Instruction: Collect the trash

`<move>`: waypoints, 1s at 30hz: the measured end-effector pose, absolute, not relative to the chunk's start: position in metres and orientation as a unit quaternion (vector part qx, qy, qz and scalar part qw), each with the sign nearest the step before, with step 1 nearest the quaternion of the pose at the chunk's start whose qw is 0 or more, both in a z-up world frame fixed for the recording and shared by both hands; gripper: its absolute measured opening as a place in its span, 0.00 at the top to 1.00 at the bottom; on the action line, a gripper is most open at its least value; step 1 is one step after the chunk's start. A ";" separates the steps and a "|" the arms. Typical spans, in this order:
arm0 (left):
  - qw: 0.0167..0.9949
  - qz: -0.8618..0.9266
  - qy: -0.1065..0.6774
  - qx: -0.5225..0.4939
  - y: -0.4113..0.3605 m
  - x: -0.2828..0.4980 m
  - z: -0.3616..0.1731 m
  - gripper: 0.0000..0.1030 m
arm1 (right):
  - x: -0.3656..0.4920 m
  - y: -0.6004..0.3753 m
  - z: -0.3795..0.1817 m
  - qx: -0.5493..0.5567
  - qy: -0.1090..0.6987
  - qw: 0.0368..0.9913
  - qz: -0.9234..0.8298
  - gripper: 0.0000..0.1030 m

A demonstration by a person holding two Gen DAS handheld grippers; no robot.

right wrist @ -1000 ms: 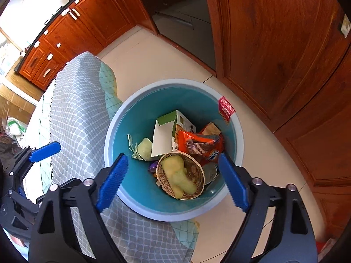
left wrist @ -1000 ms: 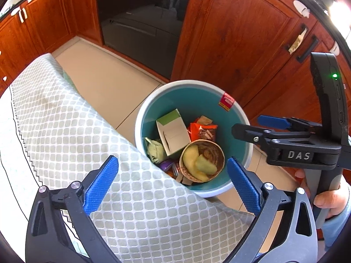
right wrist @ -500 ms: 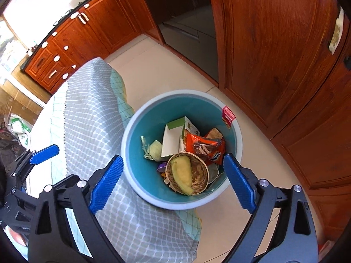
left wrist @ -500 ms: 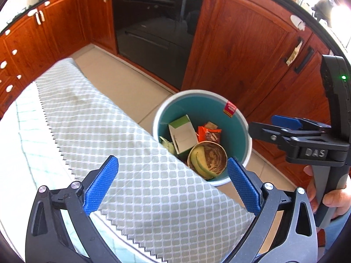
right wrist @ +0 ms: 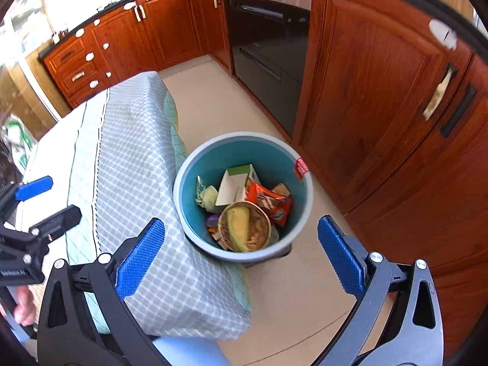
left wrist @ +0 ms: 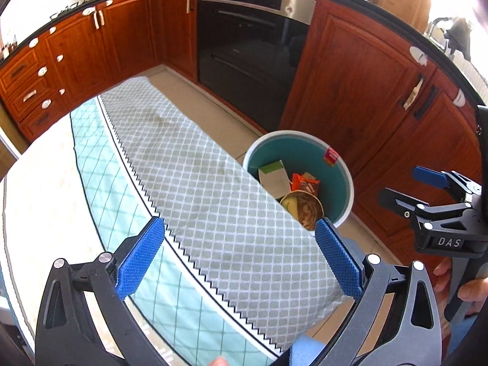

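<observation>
A teal bin with a pale rim (right wrist: 300,207) (left wrist: 346,180) stands on the floor beside the table. It holds trash: a white and green carton (right wrist: 233,184) (left wrist: 273,177), an orange snack wrapper (right wrist: 270,202) (left wrist: 305,183), a woven bowl with a banana peel (right wrist: 244,225) (left wrist: 302,209), and a green wad (right wrist: 209,195). My left gripper (left wrist: 239,257) is open and empty above the tablecloth edge. My right gripper (right wrist: 241,257) is open and empty, high above the bin's near rim. Each gripper also shows in the other's view: the right one (left wrist: 424,189), the left one (right wrist: 45,196).
The table has a grey checked cloth (left wrist: 198,183) (right wrist: 137,164) hanging over its edge, next to the bin. Red-brown cabinets (left wrist: 350,82) and a black oven (left wrist: 250,48) line the far side. Beige floor tiles (right wrist: 213,100) lie between them and the table.
Both grippers have risen and pulled back from the bin, which looks smaller and farther. Both stay open and empty. More of the table and kitchen shows.
</observation>
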State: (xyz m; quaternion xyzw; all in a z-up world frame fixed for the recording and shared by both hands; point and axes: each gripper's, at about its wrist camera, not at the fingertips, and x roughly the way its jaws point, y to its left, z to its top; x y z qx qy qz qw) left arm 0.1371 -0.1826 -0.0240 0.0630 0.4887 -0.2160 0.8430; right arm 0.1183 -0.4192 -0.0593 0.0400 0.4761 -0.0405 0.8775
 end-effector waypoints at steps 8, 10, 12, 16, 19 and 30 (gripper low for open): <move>0.844 -0.194 0.498 0.037 -0.159 0.115 -0.028 0.04 | 0.094 -0.401 -0.059 0.011 0.477 0.878 -0.035 0.06; 0.845 -0.191 0.499 0.037 -0.156 0.111 -0.029 0.04 | 0.092 -0.398 -0.061 0.010 0.481 0.876 -0.032 0.06; 0.847 -0.185 0.497 0.042 -0.155 0.107 -0.030 0.04 | 0.090 -0.395 -0.063 0.006 0.484 0.874 -0.032 0.06; 0.848 -0.181 0.496 0.042 -0.152 0.104 -0.031 0.04 | 0.087 -0.392 -0.064 0.004 0.487 0.873 -0.028 0.06; 0.850 -0.178 0.495 0.042 -0.152 0.103 -0.030 0.04 | 0.087 -0.389 -0.062 0.002 0.486 0.874 -0.027 0.06; 0.850 -0.169 0.498 0.041 -0.151 0.107 -0.032 0.04 | 0.094 -0.385 -0.063 -0.003 0.491 0.871 -0.025 0.06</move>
